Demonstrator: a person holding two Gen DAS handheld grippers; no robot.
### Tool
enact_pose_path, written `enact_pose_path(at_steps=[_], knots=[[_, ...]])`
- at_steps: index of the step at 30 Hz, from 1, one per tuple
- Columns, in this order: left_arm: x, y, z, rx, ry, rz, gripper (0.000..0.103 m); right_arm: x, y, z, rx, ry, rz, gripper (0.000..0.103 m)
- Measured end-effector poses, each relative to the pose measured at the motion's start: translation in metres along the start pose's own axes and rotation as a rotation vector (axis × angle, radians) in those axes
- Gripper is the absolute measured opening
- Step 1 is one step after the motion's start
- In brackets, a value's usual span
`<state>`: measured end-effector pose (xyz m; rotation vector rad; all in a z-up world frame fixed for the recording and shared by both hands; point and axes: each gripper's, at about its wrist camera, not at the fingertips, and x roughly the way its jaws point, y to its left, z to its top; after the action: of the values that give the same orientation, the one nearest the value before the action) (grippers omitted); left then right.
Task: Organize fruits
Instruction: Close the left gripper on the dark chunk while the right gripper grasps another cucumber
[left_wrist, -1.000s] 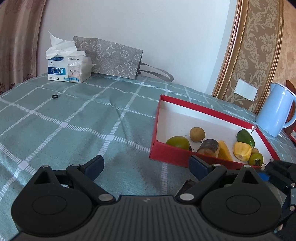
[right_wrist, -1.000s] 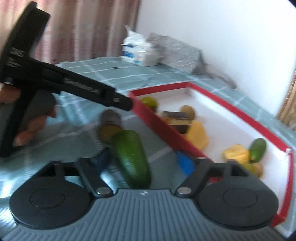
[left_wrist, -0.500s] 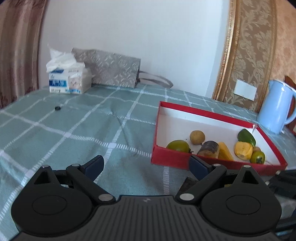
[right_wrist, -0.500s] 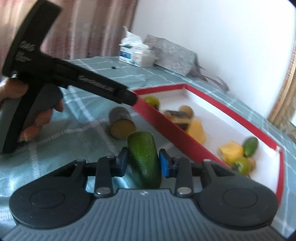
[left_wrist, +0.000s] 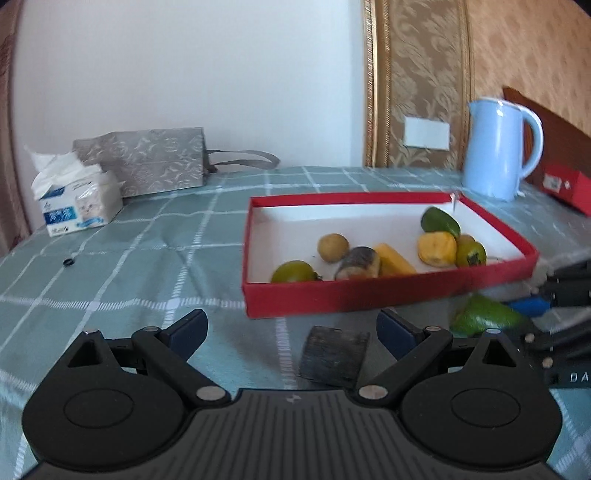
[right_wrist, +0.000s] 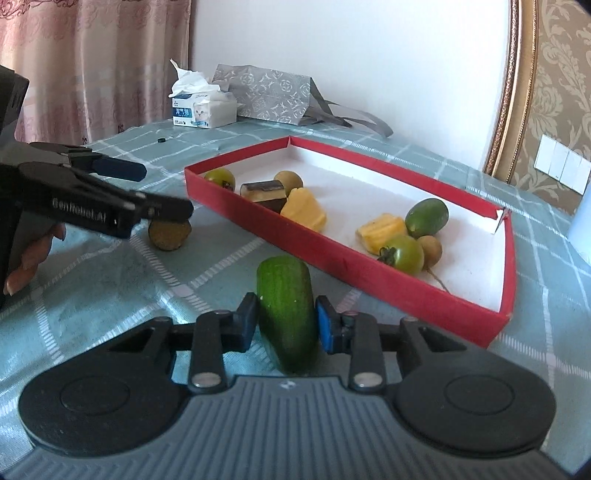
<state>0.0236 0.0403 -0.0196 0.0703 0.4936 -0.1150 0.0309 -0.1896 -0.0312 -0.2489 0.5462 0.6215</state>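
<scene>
A red box (left_wrist: 369, 291) (right_wrist: 332, 254) with a white floor holds several fruits: green tomatoes, yellow pieces, brown round fruits, a dark banana piece. My right gripper (right_wrist: 286, 326) is shut on a green cucumber piece (right_wrist: 286, 314), held just above the cloth in front of the box; it also shows in the left wrist view (left_wrist: 484, 315). My left gripper (left_wrist: 291, 332) is open and empty. A dark banana piece (left_wrist: 334, 356) (right_wrist: 169, 234) lies on the cloth between its fingers, outside the box.
A green checked tablecloth (left_wrist: 110, 280) covers the table. A tissue box (left_wrist: 74, 206), a grey bag (left_wrist: 147, 162) and a small black ring (left_wrist: 68, 262) are at the back left. A blue kettle (left_wrist: 495, 147) and a red carton (left_wrist: 565, 184) stand at the back right.
My right gripper closed on the cucumber piece and lifted it slightly. My left gripper moved right and lowered, so the dark banana piece now lies between its open fingers.
</scene>
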Motion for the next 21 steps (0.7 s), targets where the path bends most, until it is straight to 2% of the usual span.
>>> enact_pose_path(at_steps=[4,10,13,21], knots=[[0.006,-0.008,-0.001,0.046,0.032,-0.015,0.099,-0.001,0.000,-0.001,0.001,0.001,0.001,0.030],[0.015,-0.006,0.000,0.041,0.086,-0.032,0.099,-0.001,0.000,-0.001,-0.003,0.000,-0.001,0.030],[0.026,-0.005,-0.001,0.040,0.146,-0.032,0.099,-0.001,0.000,-0.001,0.004,0.001,0.003,0.031],[0.025,-0.008,-0.001,0.059,0.139,-0.014,0.099,-0.001,0.000,-0.001,0.003,0.001,0.003,0.031]])
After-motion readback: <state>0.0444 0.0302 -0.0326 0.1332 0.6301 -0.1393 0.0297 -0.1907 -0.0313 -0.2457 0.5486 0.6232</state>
